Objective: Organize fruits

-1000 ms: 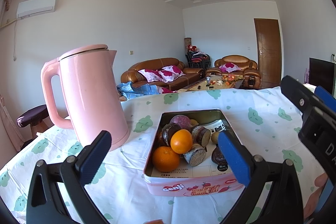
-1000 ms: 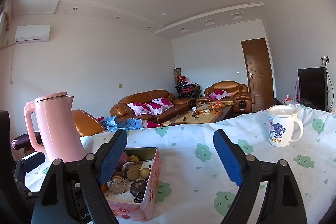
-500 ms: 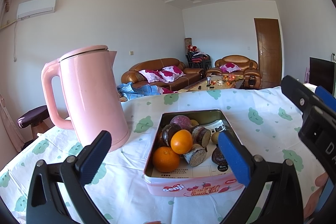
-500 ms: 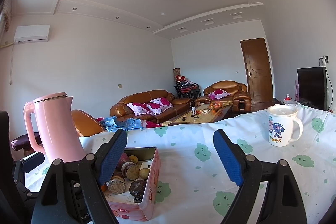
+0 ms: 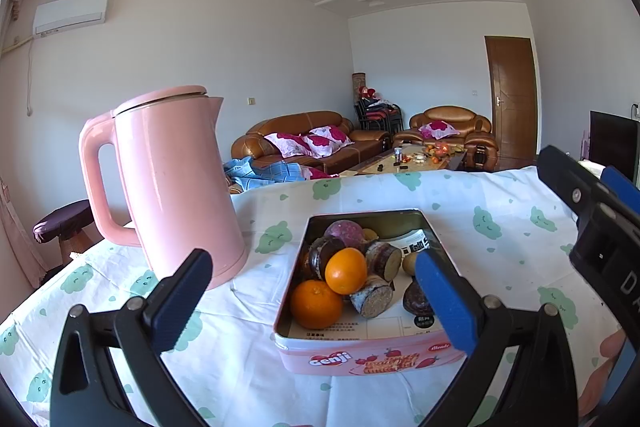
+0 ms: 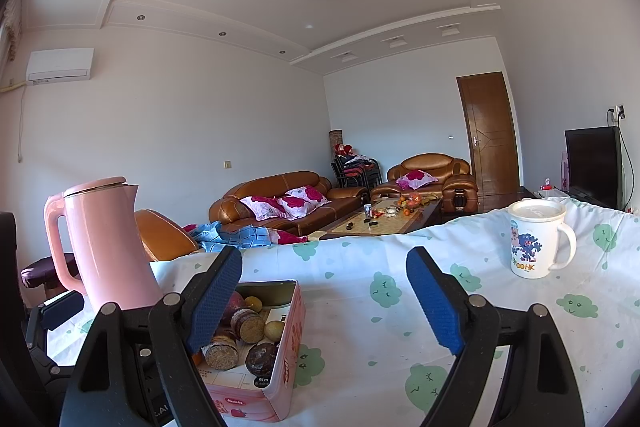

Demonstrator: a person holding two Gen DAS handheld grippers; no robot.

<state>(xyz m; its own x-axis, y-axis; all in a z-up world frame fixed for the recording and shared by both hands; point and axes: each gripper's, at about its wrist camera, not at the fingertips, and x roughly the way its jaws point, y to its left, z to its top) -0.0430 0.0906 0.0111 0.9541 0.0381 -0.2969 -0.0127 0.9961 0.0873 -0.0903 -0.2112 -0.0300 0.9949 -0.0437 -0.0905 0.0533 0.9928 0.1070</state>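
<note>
While both my jaws stand wide apart and empty, I should bring my left gripper (image 5: 312, 293) down squarely over an orange (image 5: 345, 270) in the pink tin (image 5: 360, 357), beside the pink kettle (image 5: 172, 183), closing gently. My right gripper (image 6: 324, 301) hovers over the cloud-print tabletop (image 6: 360, 307); a mug (image 6: 536, 243) stands far right, sofas beyond.
</note>
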